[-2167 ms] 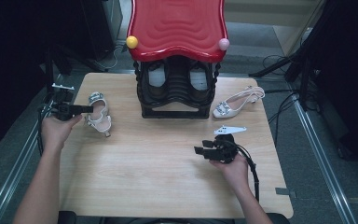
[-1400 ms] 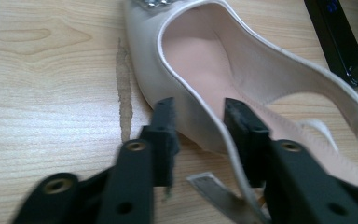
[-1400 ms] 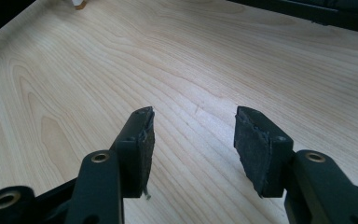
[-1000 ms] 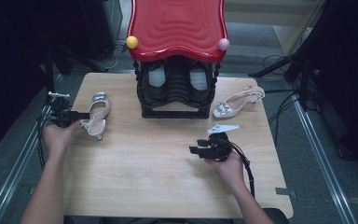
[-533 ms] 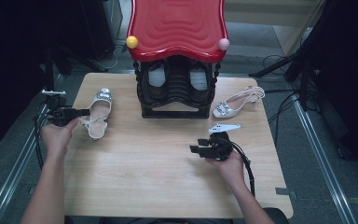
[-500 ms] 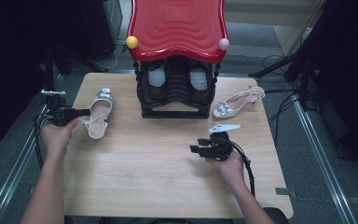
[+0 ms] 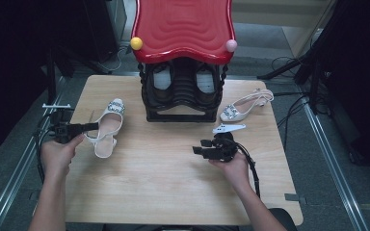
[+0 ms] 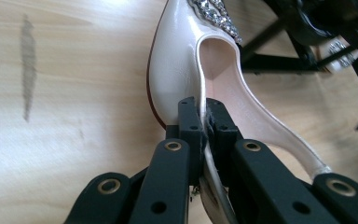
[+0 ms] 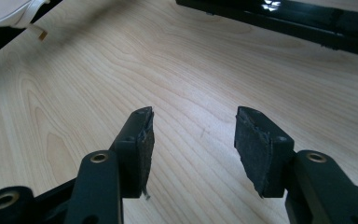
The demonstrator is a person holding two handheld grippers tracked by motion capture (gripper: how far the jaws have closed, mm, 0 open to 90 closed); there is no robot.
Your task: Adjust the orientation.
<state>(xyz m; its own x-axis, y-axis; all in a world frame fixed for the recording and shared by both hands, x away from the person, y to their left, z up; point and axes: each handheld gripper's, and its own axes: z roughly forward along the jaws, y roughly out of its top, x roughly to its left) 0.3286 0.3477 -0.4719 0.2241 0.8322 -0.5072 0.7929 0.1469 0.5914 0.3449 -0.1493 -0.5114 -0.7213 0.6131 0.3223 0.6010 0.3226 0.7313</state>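
Left gripper [image 8: 204, 122] jaws clamped on side rim of cream patent slingback heel with rhinestone toe [image 8: 182, 70], near surface [image 7: 149, 183] left edge. Right gripper [image 9: 193, 135] jaws apart, empty. Black shoe rack with red wavy top [image 7: 183, 29] holds dark shoes [image 7: 161, 82]; matching heel [image 7: 243, 106] beside it.

Ahead of the right gripper's [image 9: 193, 128] open jaws lies bare tabletop [image 9: 177, 65]; the black shoe rack [image 7: 182, 91] bars the far side. The white heeled shoe [image 8: 191, 79] fills the left gripper's [image 8: 204, 122] jaws, with the rack's feet beyond.

Left gripper [image 7: 92, 127] carried white heeled shoe [image 7: 107, 126] rightward, toward black rack [image 7: 183, 96].
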